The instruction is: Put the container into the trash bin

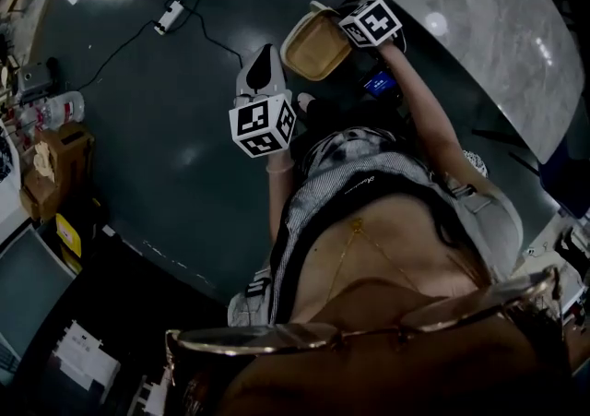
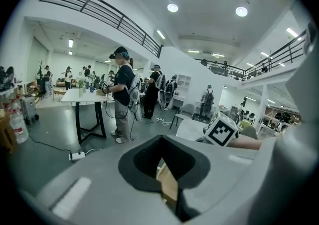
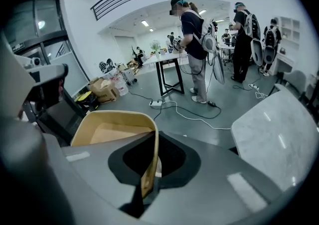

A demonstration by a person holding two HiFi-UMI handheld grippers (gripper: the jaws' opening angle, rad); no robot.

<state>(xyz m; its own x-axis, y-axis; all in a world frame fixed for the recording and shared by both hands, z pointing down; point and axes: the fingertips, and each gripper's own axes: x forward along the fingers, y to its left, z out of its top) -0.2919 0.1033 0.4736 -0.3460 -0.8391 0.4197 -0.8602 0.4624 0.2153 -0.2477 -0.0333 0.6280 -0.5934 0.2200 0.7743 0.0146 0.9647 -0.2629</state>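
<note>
The container (image 1: 313, 47) is clamped by its thin rim in the right gripper (image 3: 149, 176), whose jaws are pressed nearly together on the tan wall. It is held in the air over the dark floor (image 1: 184, 137), just off the near-left edge of the marble table (image 1: 479, 27), with its open side turned up. The left gripper (image 1: 262, 64) is held farther from the table than the container and apart from it. Its jaws are drawn close on a thin tan strip (image 2: 168, 185) that cannot be identified. The carrying step is judged to be in hand, since the container is lifted but not yet delivered. No trash bin can be made out in any view. For the next move, the bin would first have to be found away from the table. The container would then be brought above its mouth, and only there would the right jaws be parted.
</note>
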